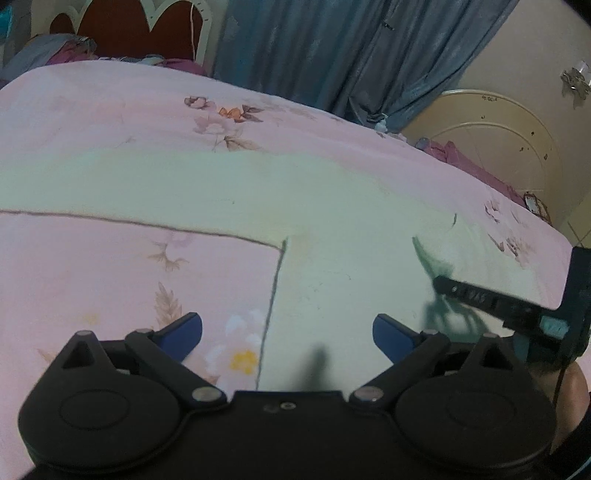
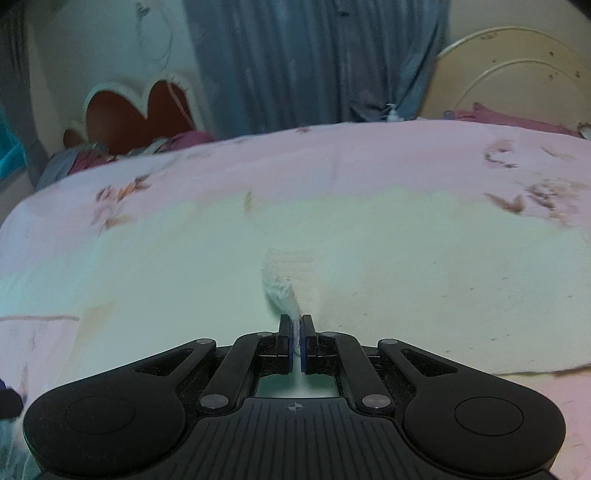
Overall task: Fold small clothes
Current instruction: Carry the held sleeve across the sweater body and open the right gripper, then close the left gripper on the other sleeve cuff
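Observation:
A pale green-white small garment (image 1: 332, 206) lies spread flat on the pink floral bedspread (image 1: 92, 122). My left gripper (image 1: 287, 334) is open and empty, its blue pads wide apart above the garment's dark-trimmed near edge. My right gripper (image 2: 296, 326) is shut on a pinched fold of the same garment (image 2: 369, 251), whose cloth bunches up into a ridge just ahead of the fingertips. The right gripper also shows at the right edge of the left wrist view (image 1: 491, 299), low over the garment.
The bed fills both views. A red heart-shaped headboard (image 1: 122, 33) with bunched clothes stands at the far left. Blue curtains (image 1: 332, 51) hang behind the bed. A cream round footboard (image 1: 491, 129) and purple cloth (image 1: 469, 162) are at the far right.

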Demonstrator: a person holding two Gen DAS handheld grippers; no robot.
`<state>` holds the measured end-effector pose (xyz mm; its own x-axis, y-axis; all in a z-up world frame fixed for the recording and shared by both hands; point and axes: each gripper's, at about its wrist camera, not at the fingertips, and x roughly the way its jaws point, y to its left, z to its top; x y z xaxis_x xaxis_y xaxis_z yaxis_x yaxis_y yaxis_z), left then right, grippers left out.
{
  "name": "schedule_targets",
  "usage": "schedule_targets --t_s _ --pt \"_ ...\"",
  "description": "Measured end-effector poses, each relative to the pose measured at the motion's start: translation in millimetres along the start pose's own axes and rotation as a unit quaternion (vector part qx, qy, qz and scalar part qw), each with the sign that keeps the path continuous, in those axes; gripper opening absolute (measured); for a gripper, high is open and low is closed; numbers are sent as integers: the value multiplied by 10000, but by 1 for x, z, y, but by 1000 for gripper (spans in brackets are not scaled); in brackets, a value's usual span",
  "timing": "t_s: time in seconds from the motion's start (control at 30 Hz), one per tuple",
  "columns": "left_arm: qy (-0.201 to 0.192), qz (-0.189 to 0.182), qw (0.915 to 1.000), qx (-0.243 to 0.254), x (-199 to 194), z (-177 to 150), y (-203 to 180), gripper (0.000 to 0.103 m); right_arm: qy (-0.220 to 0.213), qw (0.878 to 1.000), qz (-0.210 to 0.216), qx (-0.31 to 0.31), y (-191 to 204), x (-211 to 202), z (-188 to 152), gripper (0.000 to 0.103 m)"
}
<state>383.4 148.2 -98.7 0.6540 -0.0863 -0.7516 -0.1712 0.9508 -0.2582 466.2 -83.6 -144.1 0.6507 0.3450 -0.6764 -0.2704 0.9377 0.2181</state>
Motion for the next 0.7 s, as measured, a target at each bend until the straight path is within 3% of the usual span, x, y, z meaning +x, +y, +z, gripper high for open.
schedule_targets --t_s 0.07,0.17,0.33,0.53,0.6,0.7 --pt "2 -173 9998 48 4 4 -4 95 14 9996 -91 -263 5 -2 -1 3" --pt "61 -688 9976 68 17 12 -15 79 -109 9993 -187 -299 -1 -19 -5 3" --pt "224 -1458 9887 276 57 25 -65 64 -25 9985 -537 61 -38 -48 -23 3" --pt "717 -1792 9810 202 113 28 -110 40 -114 9886 -1196 910 -105 -79 -34 4" --pt "857 -1942 9772 86 128 27 -119 22 -123 9846 -1376 1075 -123 -84 -34 4" --pt "869 -2160 9725 -71 141 22 -125 3 -163 9825 -1406 1209 -139 -89 -34 4"
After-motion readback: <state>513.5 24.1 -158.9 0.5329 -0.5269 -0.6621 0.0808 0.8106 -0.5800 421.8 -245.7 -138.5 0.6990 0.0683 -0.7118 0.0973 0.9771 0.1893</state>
